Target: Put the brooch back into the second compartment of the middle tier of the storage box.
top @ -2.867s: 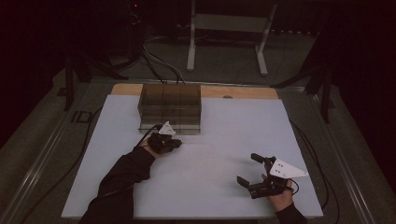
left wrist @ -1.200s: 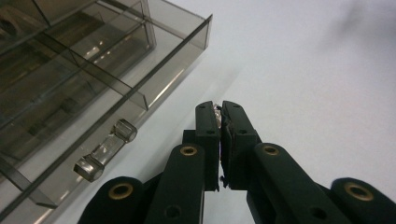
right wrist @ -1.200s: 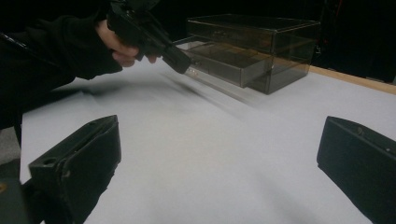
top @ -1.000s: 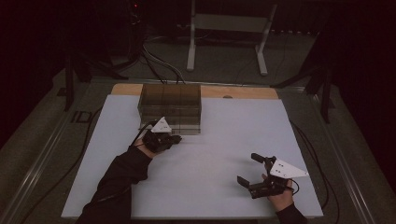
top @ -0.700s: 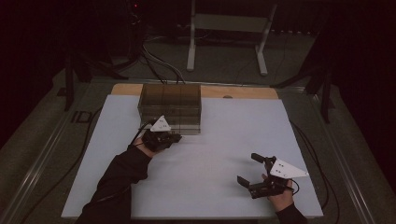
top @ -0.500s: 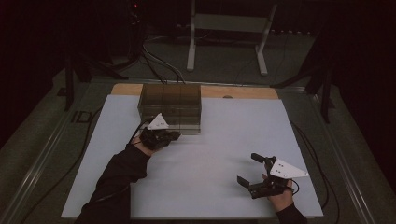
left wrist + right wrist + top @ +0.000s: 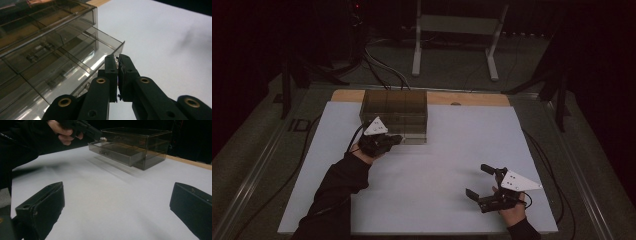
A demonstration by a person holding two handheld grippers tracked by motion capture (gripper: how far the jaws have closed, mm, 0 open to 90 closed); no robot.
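The left gripper (image 7: 395, 139) is clenched on a small shiny object (image 7: 116, 58), too small to identify, pinched right at its jaw tips. Just ahead of those tips and to their left in the left gripper view sits a smoked clear drawer box (image 7: 395, 106) with its lower drawer (image 7: 75, 60) pulled out; the tips hover beside the drawer's front corner. The right gripper (image 7: 483, 181) rests well apart from the box, near the table's (image 7: 437, 165) close edge, released with its jaws wide and nothing between them.
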